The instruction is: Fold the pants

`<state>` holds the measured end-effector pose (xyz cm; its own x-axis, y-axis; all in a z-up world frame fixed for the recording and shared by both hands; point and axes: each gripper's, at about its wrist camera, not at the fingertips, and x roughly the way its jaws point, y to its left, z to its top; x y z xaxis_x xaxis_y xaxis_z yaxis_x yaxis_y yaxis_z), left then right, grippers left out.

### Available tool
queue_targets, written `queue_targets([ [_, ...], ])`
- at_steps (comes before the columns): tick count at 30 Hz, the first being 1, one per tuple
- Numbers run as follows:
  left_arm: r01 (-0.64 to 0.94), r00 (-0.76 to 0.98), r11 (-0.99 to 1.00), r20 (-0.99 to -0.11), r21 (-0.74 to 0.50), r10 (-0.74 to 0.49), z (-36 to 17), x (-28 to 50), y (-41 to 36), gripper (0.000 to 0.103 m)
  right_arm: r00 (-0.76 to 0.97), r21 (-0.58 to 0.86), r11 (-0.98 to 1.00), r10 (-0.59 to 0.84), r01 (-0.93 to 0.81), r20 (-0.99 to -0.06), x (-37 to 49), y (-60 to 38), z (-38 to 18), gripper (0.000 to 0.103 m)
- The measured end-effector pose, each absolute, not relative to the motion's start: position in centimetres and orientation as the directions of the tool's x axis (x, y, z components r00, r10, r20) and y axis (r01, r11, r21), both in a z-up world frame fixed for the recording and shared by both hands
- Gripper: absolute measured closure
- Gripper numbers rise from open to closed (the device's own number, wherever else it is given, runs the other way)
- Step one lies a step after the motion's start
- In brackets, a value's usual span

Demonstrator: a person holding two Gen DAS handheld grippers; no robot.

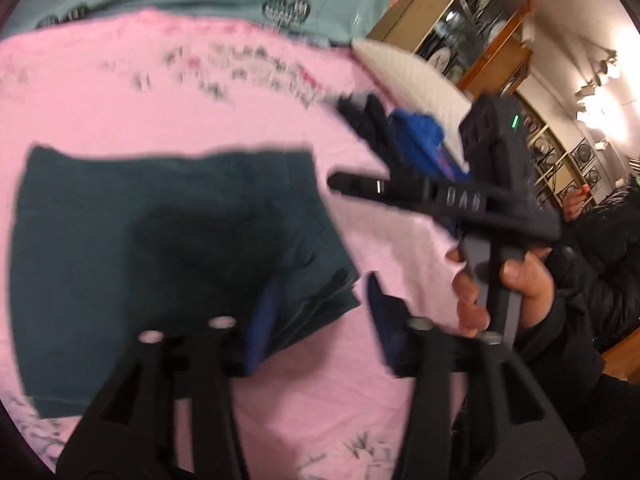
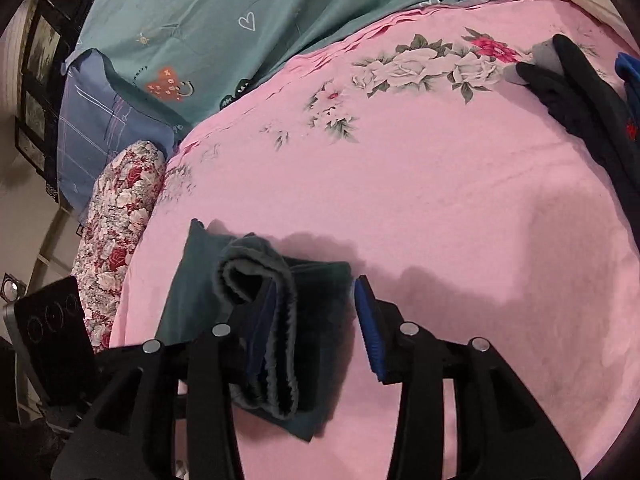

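I see the dark green pants (image 1: 160,248) folded into a compact stack on the pink bedsheet (image 1: 120,112). My left gripper (image 1: 316,320) and right gripper (image 2: 316,316) both hover over it, jaws wide. Only the right view shows the layered waistband (image 2: 256,280); the left catches my right hand (image 1: 504,292).

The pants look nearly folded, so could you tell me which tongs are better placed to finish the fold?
Probably the right tongs: they are open right at the folded dark green pants, one finger against the rolled edge. The left tongs, also open, hover above the pants on the pink sheet.
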<state>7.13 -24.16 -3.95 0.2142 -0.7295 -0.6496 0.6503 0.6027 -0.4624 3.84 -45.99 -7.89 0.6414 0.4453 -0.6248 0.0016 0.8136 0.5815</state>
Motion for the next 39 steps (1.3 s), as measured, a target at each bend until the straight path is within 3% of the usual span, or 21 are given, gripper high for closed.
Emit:
queue_targets([
  [1,0.648,0.264,0.605,-0.610,-0.462,-0.747,-2.4,6.8,-22.6,0.022,0.641,0.578,0.816,0.452,-0.016,-0.620,3.3,-45.6,-7.4,0.048],
  [2,0.641,0.317,0.615,-0.571,-0.460,-0.757,-1.2,6.5,-20.7,0.015,0.638,0.560,0.828,0.445,-0.026,-0.629,3.1,-44.9,-7.0,0.044],
  [4,0.607,0.394,0.646,-0.531,-0.463,-0.750,0.3,6.4,-17.7,0.014,0.633,0.507,0.862,0.404,-0.020,-0.661,2.9,-43.9,-6.5,0.031],
  [6,0.531,0.440,0.687,-0.531,-0.496,-0.724,0.2,7.4,-14.6,0.014,0.627,0.437,0.899,0.334,0.013,-0.704,3.3,-43.3,-6.7,0.026],
  [11,0.380,0.441,0.736,-0.589,-0.561,-0.677,-3.1,9.2,-10.5,0.014,0.565,0.454,0.891,0.375,-0.002,-0.735,4.6,-41.3,-8.3,0.024],
  [12,0.361,0.431,0.740,-0.602,-0.567,-0.672,-3.9,9.5,-10.1,0.014,0.541,0.449,0.893,0.385,-0.017,-0.747,5.0,-40.6,-8.6,0.039],
  [13,0.349,0.426,0.746,-0.613,-0.567,-0.666,-4.5,9.4,-9.9,0.014,0.503,0.446,0.894,0.398,-0.028,-0.767,5.4,-40.0,-9.0,0.084],
  [14,0.332,0.420,0.752,-0.625,-0.569,-0.658,-5.0,10.1,-10.3,0.014,0.495,0.447,0.894,0.399,-0.024,-0.772,5.4,-39.7,-9.1,0.088],
  [19,0.338,0.435,0.760,-0.624,-0.555,-0.649,-5.2,10.0,-10.1,0.014,0.573,0.492,0.870,0.411,-0.015,-0.709,3.2,-41.1,-5.1,0.089],
  [21,0.361,0.438,0.761,-0.622,-0.539,-0.649,-5.0,10.0,-10.4,0.014,0.511,0.476,0.879,0.397,0.027,-0.763,3.3,-41.2,-6.2,0.089],
  [23,0.386,0.421,0.781,-0.659,-0.491,-0.623,-5.5,9.8,-11.7,0.013,0.396,0.421,0.904,0.360,0.077,-0.845,3.9,-40.6,-9.3,0.082],
  [26,0.435,0.373,0.836,-0.777,-0.335,-0.506,-8.0,9.8,-14.9,0.013,0.441,0.308,0.948,0.247,0.073,-0.863,3.4,-40.3,-8.3,0.077],
  [28,0.472,0.390,0.851,-0.811,-0.231,-0.436,-8.9,9.2,-16.0,0.013,0.558,0.185,0.979,0.106,0.087,-0.823,2.5,-40.2,-5.1,0.062],
  [30,0.500,0.426,0.850,-0.808,-0.166,-0.408,-8.4,8.5,-16.4,0.013,0.640,0.227,0.973,0.144,0.048,-0.755,2.4,-40.2,-2.8,0.062],
  [33,0.506,0.441,0.847,-0.795,-0.163,-0.416,-7.8,8.3,-16.0,0.013,0.646,0.286,0.957,0.244,-0.041,-0.723,4.5,-39.1,-1.9,0.063],
  [38,0.469,0.436,0.876,-0.831,-0.116,-0.344,-9.9,8.5,-15.0,0.013,0.519,0.335,0.941,0.260,0.053,-0.814,8.5,-40.1,-7.0,0.065],
  [39,0.462,0.431,0.879,-0.835,-0.121,-0.341,-10.1,8.4,-14.5,0.013,0.497,0.338,0.938,0.260,0.072,-0.828,8.6,-40.3,-8.1,0.073],
])
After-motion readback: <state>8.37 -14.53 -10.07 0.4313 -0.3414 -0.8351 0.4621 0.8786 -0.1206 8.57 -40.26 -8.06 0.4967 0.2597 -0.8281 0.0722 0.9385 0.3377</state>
